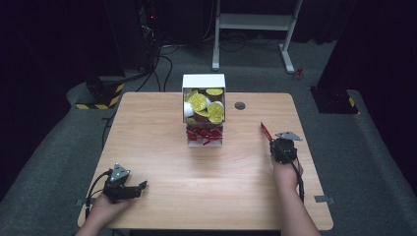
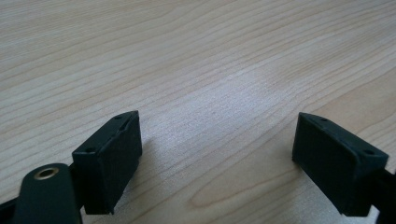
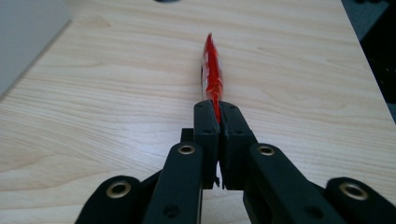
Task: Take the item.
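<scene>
Right gripper [image 3: 216, 116] was clamped on one end of a red sachet [image 3: 211, 70], its two black jaws pressed together with the thin packet pinched edge-on between them. Seen from the high view, this right gripper [image 1: 272, 140] sat over the right part of the wooden table [image 1: 162, 187], and the red sachet [image 1: 266, 131] stuck out beyond the jaws, slanting toward the far left. It lay well apart from the white box [image 1: 203, 81] at the middle of the table's far side, whose upper section held yellow packets [image 1: 201, 103] and whose lower section held more red sachets [image 1: 204, 133]. Left gripper [image 1: 139, 189] rested near the table's near left corner. In its own view the left gripper [image 2: 217, 156] had its jaws spread wide apart over bare wood, with nothing between them.
</scene>
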Tool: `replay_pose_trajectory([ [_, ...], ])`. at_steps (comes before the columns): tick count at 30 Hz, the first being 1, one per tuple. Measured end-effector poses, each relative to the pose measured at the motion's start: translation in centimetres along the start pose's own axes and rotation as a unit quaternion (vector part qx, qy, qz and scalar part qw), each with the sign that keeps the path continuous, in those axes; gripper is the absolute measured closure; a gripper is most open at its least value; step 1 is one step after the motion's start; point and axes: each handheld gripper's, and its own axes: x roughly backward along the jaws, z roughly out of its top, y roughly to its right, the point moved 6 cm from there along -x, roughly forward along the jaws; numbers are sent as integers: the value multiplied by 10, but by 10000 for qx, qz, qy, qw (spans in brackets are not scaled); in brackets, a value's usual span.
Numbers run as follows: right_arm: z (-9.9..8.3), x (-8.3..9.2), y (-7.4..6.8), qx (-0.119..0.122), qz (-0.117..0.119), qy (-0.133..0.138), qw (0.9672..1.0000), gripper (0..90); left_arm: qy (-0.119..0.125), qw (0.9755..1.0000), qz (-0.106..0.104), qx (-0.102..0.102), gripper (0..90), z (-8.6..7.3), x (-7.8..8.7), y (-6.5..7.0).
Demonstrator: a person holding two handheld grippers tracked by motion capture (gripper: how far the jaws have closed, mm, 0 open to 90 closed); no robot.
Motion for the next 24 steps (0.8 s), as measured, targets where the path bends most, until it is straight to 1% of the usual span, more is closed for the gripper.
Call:
replay_pose_trajectory([
  [1,0,0,0,0,0,0,10000,869,0,10000,0,0,162,0,0,0],
  [3,-3,-7,1,-91,0,-121,9999,867,1,10000,-3,1,162,0,0,0],
  [8,-7,-13,1,-55,18,-223,9997,862,2,10000,-7,8,162,0,0,0],
  [12,-10,-19,-4,-55,14,-312,9995,849,0,10000,-13,17,162,0,0,0],
  [16,-13,-25,-8,28,35,-367,9993,844,0,10000,-11,15,162,0,0,0],
  [17,-14,-26,-11,-75,58,-410,9991,843,0,10000,-11,16,162,0,0,0],
  [18,-14,-27,-11,-54,59,-425,9991,837,-2,10000,-15,20,162,0,0,1],
  [19,-14,-27,-13,-82,68,-424,9990,831,0,10000,-13,19,162,0,0,1],
  [21,-14,-28,-14,-25,109,-393,9992,810,-1,10000,-13,19,162,0,0,0],
  [22,-14,-28,-16,-82,145,-421,9990,800,-1,10000,-13,20,162,0,0,1],
  [24,-13,-30,-18,-72,190,-456,9988,768,-1,10000,-14,21,162,0,0,1],
])
